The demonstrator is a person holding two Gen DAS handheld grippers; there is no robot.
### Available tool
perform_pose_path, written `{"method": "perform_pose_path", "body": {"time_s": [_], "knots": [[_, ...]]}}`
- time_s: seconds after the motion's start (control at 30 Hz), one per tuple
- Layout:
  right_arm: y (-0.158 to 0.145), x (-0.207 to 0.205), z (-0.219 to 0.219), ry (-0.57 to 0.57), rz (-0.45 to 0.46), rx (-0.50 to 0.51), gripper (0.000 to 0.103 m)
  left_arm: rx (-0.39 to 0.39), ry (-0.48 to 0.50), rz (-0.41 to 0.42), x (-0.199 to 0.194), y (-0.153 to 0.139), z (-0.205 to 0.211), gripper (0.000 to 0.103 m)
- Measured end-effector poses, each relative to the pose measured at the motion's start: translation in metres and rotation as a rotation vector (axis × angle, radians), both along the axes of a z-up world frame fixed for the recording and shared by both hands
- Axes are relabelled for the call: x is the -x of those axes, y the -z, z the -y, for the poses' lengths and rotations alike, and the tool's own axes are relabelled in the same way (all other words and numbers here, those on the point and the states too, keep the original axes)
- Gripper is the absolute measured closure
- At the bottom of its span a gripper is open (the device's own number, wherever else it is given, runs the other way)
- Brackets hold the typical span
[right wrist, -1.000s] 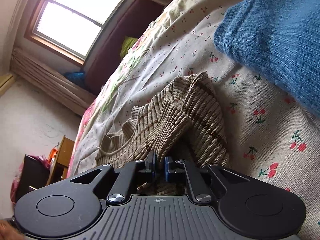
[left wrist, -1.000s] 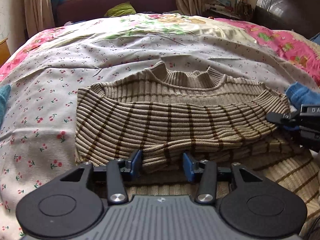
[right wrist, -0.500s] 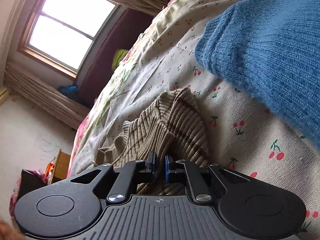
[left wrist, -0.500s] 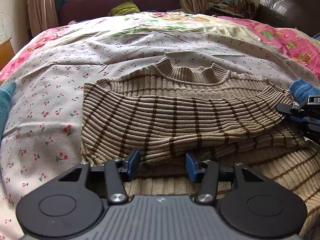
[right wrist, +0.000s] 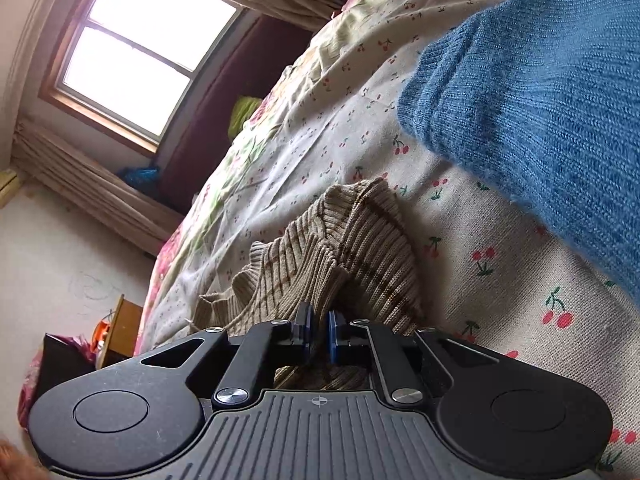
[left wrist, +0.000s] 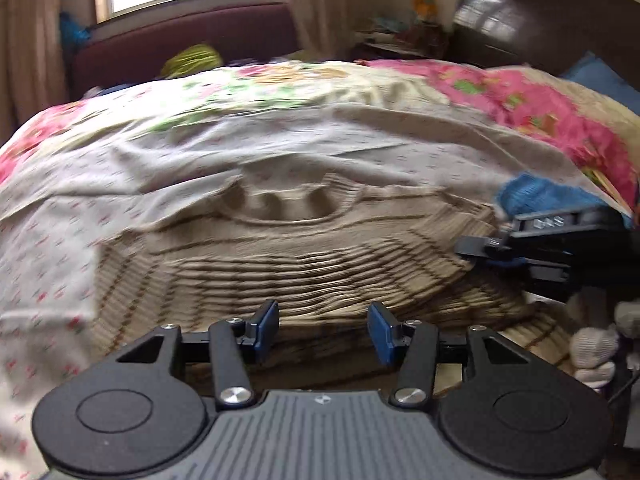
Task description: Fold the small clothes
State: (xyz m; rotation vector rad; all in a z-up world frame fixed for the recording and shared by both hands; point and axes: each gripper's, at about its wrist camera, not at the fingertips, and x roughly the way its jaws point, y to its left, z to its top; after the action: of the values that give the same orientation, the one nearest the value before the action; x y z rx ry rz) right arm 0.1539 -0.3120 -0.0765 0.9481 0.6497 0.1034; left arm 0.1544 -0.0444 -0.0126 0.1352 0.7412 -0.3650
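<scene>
- Sweater (left wrist: 288, 264), the brown striped one, lies flat on the bed sheet (left wrist: 168, 168) just ahead of my left gripper (left wrist: 323, 326). Its bottom half is already folded up over its top half, and the neck hole sits at the far side.
- Compared with a moment ago, my left gripper has pulled back and lifted a little. The folded edge that sat right between its blue pads (left wrist: 267, 324) now lies a bit ahead of them and lower.
- My left gripper is let go and stands about half open, with nothing in it. The picture is blurry, so I think it was on the move.
- My right gripper (right wrist: 318, 334) has not moved. It is squeezed tight on the sweater's right corner, with the bunched knit poking up just past its pads.
- From the left view, I can see the right gripper off to the right, at the sweater's side edge.
- A blue knit (right wrist: 540, 92) lies on the sheet past my right gripper, near the sweater but not touching it.
- I think this fold is laid down now. Next, I guess the right side needs folding in, and the left gripper is free to help.
- The pinched corner could drag the neat fold crooked if I pull too hard.
</scene>
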Motion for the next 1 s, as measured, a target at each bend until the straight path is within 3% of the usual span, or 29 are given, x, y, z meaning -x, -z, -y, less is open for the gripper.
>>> {"method": "perform_pose_path", "body": {"time_s": [0.2, 0.3, 0.53, 0.63, 0.8, 1.0], "knots": [[0.002, 0.0, 0.006, -0.003, 0.009, -0.031, 0.094, -0.033, 0.046, -0.015, -0.002, 0.017, 0.037, 0.043], [-0.002, 0.001, 0.006, -0.008, 0.03, -0.028, 0.094, -0.069, 0.04, 0.022, 0.01, 0.022, 0.043, 0.043], [0.0, 0.0, 0.009, -0.009, 0.016, -0.089, 0.094, -0.081, -0.036, -0.033, 0.038, 0.028, 0.007, 0.043], [-0.011, 0.004, 0.004, -0.028, 0.062, -0.063, 0.094, -0.031, -0.124, -0.081, 0.035, 0.027, -0.016, 0.043], [-0.019, 0.003, -0.009, -0.078, 0.094, -0.053, 0.094, -0.005, -0.111, 0.001, 0.027, 0.006, -0.017, 0.043], [-0.029, 0.003, -0.01, -0.121, 0.145, -0.098, 0.094, -0.123, 0.032, 0.113, 0.013, 0.009, 0.032, 0.042]]}}
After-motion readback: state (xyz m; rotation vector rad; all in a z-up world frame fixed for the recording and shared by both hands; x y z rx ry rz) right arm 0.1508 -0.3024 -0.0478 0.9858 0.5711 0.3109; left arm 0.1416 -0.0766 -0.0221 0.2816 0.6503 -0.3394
